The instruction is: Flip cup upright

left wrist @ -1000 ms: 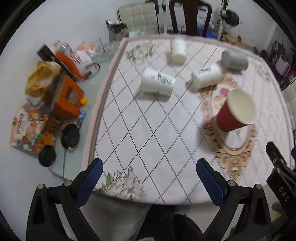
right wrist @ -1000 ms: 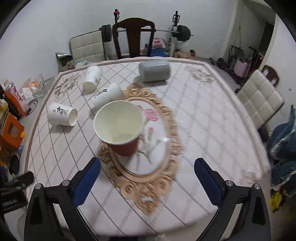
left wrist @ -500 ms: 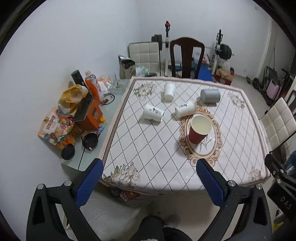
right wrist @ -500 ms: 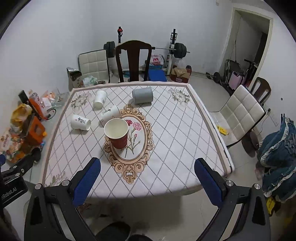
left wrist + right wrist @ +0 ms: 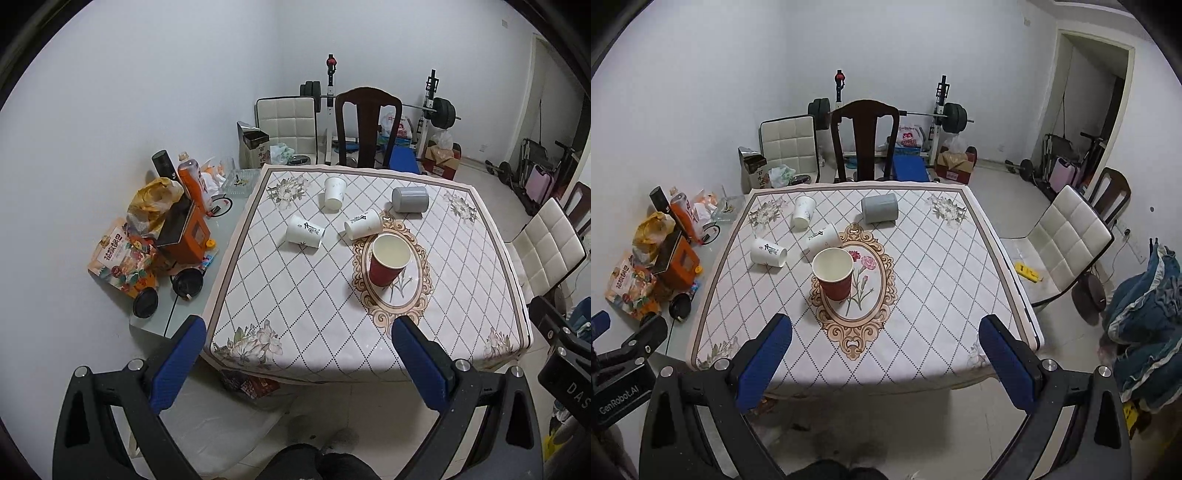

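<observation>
A red paper cup (image 5: 388, 260) stands upright, mouth up, on the oval floral mat (image 5: 417, 291) of the table; it also shows in the right wrist view (image 5: 834, 275). Three white cups (image 5: 306, 231) (image 5: 362, 224) (image 5: 334, 192) and a grey cup (image 5: 410, 199) lie on their sides behind it. My left gripper (image 5: 299, 349) is open and empty, held back off the table's near edge. My right gripper (image 5: 884, 349) is open and empty, also back from the near edge.
A low glass side table (image 5: 177, 317) left of the table holds an orange box, bags and bottles. A dark wooden chair (image 5: 864, 140) stands at the far side, a white chair (image 5: 1071, 236) at the right. Gym equipment lines the back wall.
Both grippers have pulled up and back from the table; the red cup, close in front a second ago, now stands far off. The cups have not moved.
</observation>
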`<state>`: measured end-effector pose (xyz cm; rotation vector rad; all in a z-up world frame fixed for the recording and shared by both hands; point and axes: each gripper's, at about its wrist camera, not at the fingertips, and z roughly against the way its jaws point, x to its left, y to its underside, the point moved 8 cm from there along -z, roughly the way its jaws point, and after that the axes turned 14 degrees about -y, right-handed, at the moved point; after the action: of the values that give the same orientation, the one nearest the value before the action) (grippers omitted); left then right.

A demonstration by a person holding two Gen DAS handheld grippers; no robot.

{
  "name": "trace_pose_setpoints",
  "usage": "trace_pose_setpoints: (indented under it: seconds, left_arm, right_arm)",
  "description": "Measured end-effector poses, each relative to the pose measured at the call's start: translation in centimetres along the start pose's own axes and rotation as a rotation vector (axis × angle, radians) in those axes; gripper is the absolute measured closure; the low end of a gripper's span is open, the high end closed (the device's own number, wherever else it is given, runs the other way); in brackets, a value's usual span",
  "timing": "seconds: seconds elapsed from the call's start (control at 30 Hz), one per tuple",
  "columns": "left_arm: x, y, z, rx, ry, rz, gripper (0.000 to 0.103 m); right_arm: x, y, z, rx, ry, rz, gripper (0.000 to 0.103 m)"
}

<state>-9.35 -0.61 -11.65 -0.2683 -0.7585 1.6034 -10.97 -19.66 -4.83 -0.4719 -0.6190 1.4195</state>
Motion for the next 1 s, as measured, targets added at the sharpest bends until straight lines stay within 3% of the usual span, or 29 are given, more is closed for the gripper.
trace_pose_setpoints:
  seconds: [1.0]
  left_arm:
    - [-0.57,-0.58,0.62,-0.018,0.006,-0.005,0.0]
  right_arm:
    - [-0.07,-0.76,-0.5,-0.003,-0.001,-0.007,0.001]
